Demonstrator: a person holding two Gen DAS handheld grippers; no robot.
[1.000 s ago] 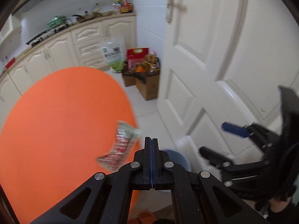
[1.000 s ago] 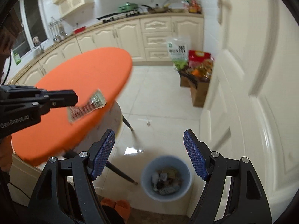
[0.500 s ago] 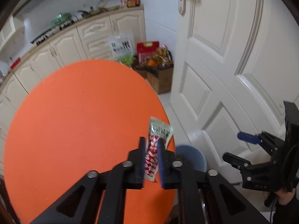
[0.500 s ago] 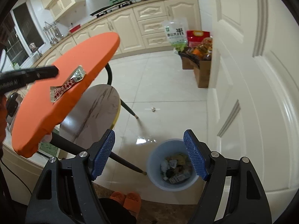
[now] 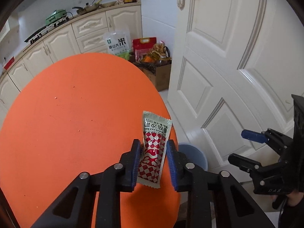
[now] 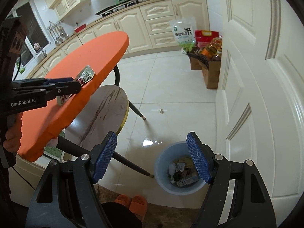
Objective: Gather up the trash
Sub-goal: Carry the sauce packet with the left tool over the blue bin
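left claw (image 5: 153, 160) open around sauce packet (image 5: 154, 148) at desk (image 5: 76, 117) edge, right claw (image 6: 152, 158) open over bin (image 6: 179, 168); next: close, carry binward.

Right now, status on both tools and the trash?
Left tool open, straddling sauce packet on orange table. Right tool open above blue bin. Nothing blocking.

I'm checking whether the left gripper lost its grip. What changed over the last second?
The left gripper, shut on the sauce packet a second ago, has opened; the packet now lies between its spread fingers at the orange table edge, apparently let go. The right gripper stayed open and empty above the blue bin, which still holds trash.
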